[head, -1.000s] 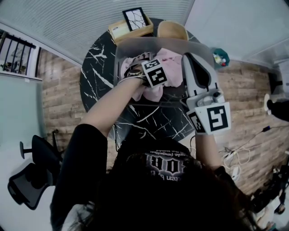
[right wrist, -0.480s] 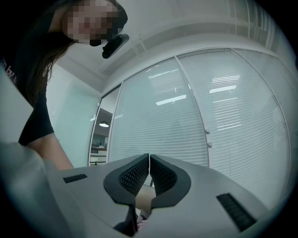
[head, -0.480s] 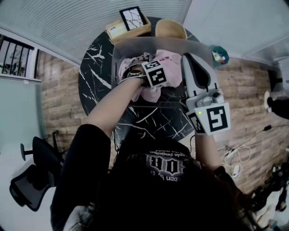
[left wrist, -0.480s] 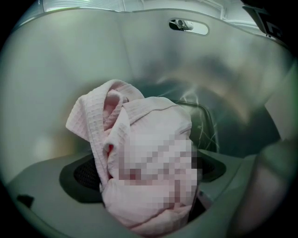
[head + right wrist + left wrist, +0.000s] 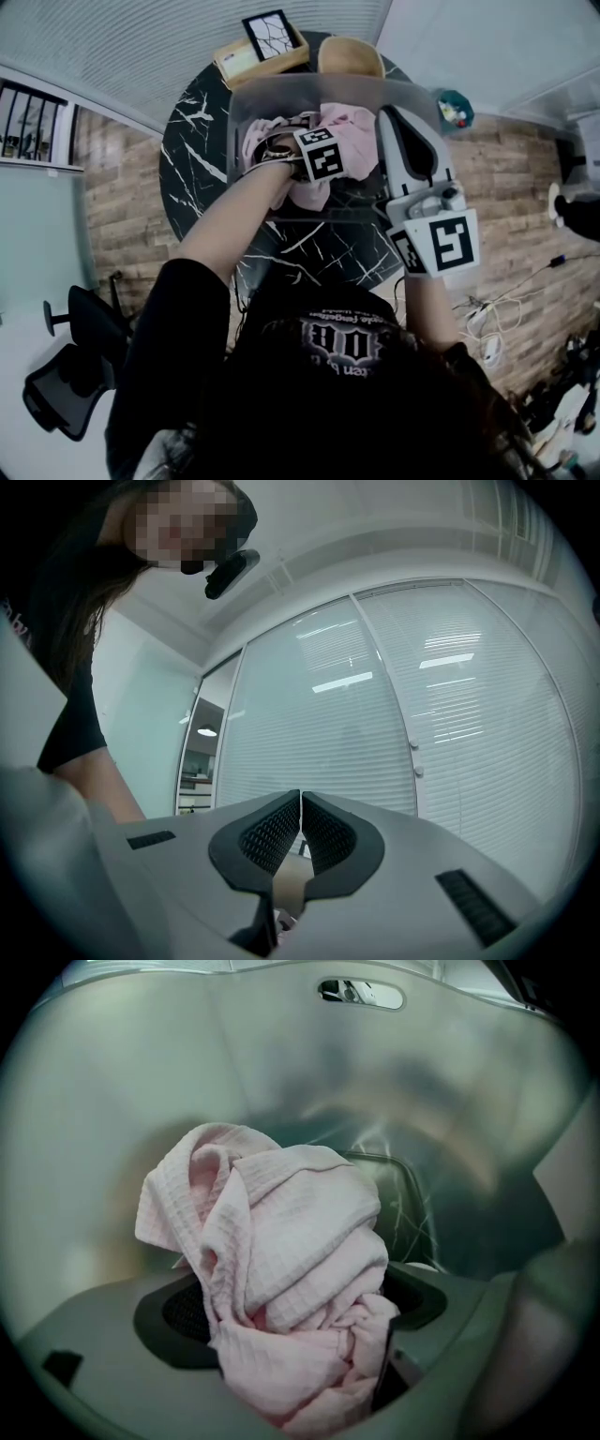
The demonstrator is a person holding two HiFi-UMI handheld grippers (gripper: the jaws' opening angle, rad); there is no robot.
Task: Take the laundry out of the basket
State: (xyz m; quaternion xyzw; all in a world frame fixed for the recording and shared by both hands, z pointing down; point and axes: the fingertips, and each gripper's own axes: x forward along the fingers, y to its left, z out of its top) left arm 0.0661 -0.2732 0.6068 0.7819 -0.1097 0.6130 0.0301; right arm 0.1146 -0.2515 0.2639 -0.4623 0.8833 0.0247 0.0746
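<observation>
A translucent plastic basket point(image 5: 281, 94) stands on the round table. Pink waffle-weave laundry point(image 5: 352, 127) lies bunched inside it. My left gripper point(image 5: 295, 1335) points steeply down into the basket, and its marker cube point(image 5: 323, 155) shows in the head view. Its jaws stand wide and have just been closing, with the pink cloth point(image 5: 281, 1241) bunched between them; the dark pads point(image 5: 178, 1312) still show beside the cloth. My right gripper point(image 5: 387, 115) hovers at the basket's right side. It is shut point(image 5: 300, 803) on nothing and faces the window blinds.
The table point(image 5: 202, 131) is black marble with white veins. Behind the basket sit a wooden box with a framed picture point(image 5: 267, 47) and a wooden bowl point(image 5: 352, 61). An office chair point(image 5: 66, 375) stands at the lower left. Cables point(image 5: 487, 328) lie on the brick-pattern floor at right.
My left gripper has sunk slightly deeper into the basket. The right gripper has stayed where it was.
</observation>
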